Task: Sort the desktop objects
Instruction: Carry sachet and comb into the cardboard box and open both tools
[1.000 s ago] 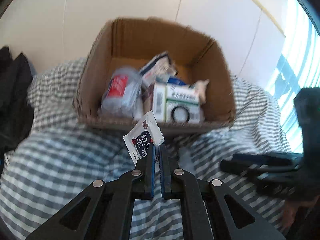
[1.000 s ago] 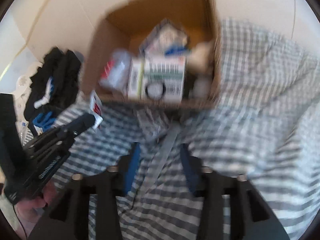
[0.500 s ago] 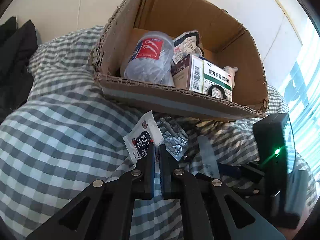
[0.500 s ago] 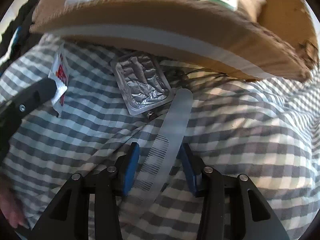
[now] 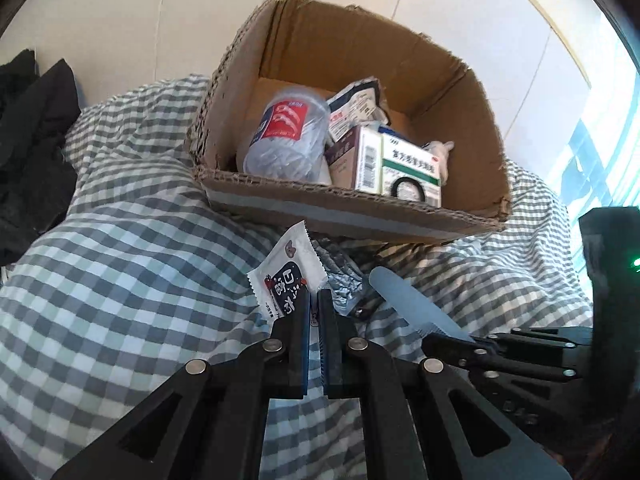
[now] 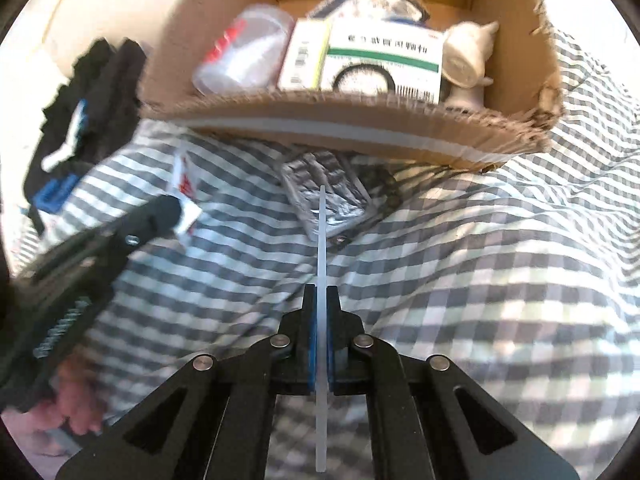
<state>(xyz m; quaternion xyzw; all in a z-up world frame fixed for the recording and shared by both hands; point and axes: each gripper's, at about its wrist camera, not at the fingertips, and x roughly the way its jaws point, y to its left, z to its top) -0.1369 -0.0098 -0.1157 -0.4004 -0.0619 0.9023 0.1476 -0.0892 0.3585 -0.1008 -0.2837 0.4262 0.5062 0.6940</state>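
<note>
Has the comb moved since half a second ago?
Yes. The comb lay flat on the checked cloth beside the foil pack; now it stands on edge, clamped in the right gripper.

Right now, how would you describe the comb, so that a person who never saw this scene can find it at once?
Start at the open cardboard box on the checked cloth. Just in front of its near wall, the right gripper is shut on the comb, beside a crumpled foil blister pack. It is the only long, flat, pale translucent strip there, with fine teeth along one edge.
</note>
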